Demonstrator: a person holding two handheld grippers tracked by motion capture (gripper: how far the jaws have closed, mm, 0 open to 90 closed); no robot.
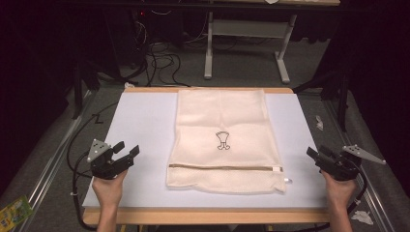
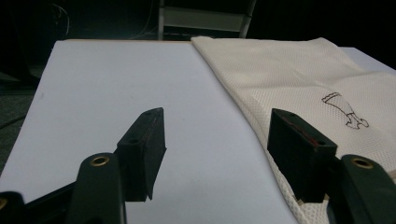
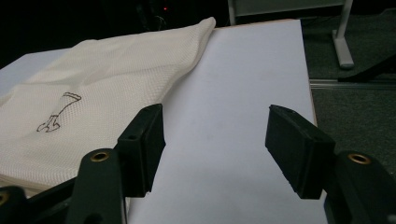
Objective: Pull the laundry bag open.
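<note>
While the mesh bag [image 1: 224,140] lies flat between them, the left gripper [image 1: 126,151] and right gripper [image 1: 315,155] flank it with fingers wide and empty, apparently poised to take its side edges.

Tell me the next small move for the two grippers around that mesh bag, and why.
Probably bring both grippers inward to the bag's near corners. The cream mesh bag lies flat on the white table, zipper closed along its near end. The left gripper and right gripper sit open at either side, holding nothing and apart from the fabric, so closing that gap comes first.
</note>
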